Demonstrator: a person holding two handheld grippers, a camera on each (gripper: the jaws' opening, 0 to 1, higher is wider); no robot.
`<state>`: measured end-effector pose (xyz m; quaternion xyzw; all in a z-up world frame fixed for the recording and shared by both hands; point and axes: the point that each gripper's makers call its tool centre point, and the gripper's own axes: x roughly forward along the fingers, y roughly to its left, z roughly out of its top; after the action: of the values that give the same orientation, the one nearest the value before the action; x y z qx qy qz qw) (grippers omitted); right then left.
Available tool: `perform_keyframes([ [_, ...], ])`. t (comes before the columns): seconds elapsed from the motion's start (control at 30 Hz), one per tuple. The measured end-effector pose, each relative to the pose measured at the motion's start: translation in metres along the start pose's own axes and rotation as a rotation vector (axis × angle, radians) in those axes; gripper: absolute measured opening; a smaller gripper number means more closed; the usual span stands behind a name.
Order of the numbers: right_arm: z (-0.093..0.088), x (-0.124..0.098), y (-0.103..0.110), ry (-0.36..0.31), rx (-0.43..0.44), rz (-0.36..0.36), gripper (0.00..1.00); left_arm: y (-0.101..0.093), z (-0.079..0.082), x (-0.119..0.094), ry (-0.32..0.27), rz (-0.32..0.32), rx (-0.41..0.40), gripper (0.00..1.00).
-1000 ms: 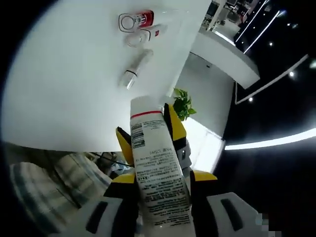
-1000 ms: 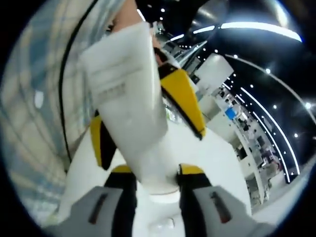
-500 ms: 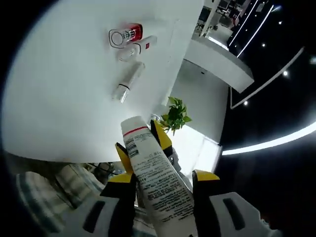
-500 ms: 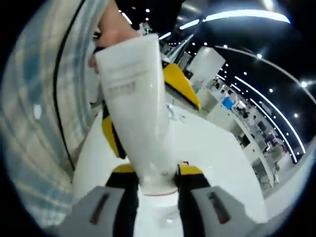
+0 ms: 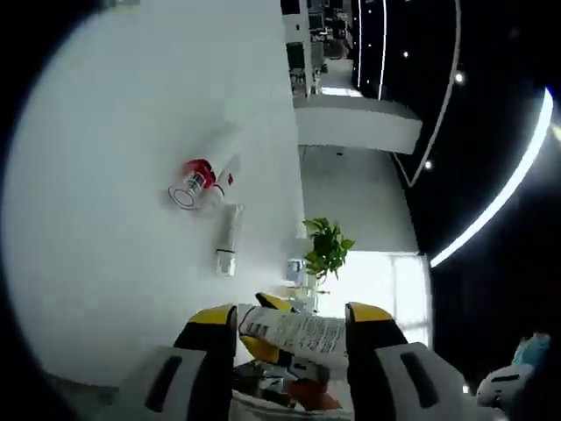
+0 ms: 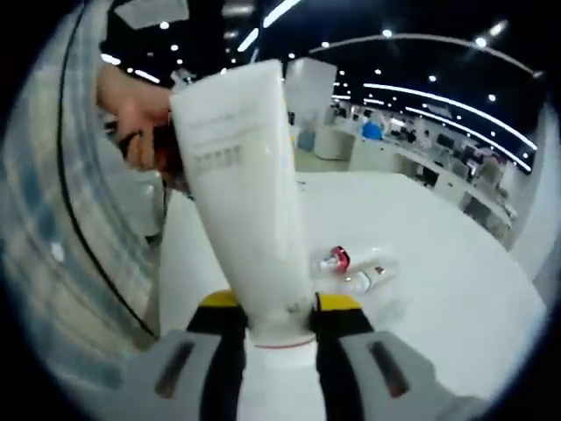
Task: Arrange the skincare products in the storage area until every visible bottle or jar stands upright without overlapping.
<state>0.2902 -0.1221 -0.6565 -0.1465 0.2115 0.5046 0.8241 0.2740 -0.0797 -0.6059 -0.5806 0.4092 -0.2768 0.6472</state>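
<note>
A white tube with small grey print (image 6: pixel 241 175) rises from my right gripper (image 6: pixel 280 309), which is shut on its cap end just above a thin red line. In the left gripper view the same tube (image 5: pixel 302 331) lies crosswise beyond my left gripper (image 5: pixel 292 317), whose jaws stand open on either side without gripping it. The right gripper's yellow jaws (image 5: pixel 261 344) clasp the tube's left end. On the white table (image 5: pixel 105 175) lie a red-capped clear bottle (image 5: pixel 195 180), a small white tube with a red mark (image 5: pixel 224 168) and a slim clear bottle (image 5: pixel 230 239).
A person's hand (image 6: pixel 131 110) is at the upper left behind the tube, with a striped sleeve (image 6: pixel 53 246) along the left. A green plant (image 5: pixel 326 250) stands past the table's edge. The lying bottles (image 6: pixel 355 267) are well out on the table.
My left gripper has let go of the white tube and drawn back from it. The right gripper still holds it. Both views have swung toward the table.
</note>
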Motion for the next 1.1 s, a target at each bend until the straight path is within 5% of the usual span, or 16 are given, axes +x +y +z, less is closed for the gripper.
perform_keyframes([
  [0.2,-0.008,0.005,-0.006,0.033,0.173,-0.013,0.28,0.018,0.0,0.0,0.004,0.123,0.312,0.62],
  [0.27,-0.011,0.008,-0.007,0.046,0.251,-0.012,0.28,0.021,-0.003,0.003,0.016,0.137,0.359,0.61],
  [0.5,-0.015,0.018,-0.004,0.093,0.325,-0.01,0.28,0.024,-0.007,0.013,0.07,0.225,0.574,0.58],
  [0.7,-0.016,0.025,0.006,0.129,0.341,0.001,0.28,0.013,0.005,0.022,0.032,0.28,0.792,0.51],
  [0.83,-0.01,0.026,0.012,0.137,0.338,0.017,0.28,0.005,0.008,0.028,0.023,0.268,0.821,0.34],
  [1.1,0.005,0.029,0.026,0.143,0.314,0.054,0.29,0.003,0.014,0.036,0.001,0.28,0.894,0.22],
])
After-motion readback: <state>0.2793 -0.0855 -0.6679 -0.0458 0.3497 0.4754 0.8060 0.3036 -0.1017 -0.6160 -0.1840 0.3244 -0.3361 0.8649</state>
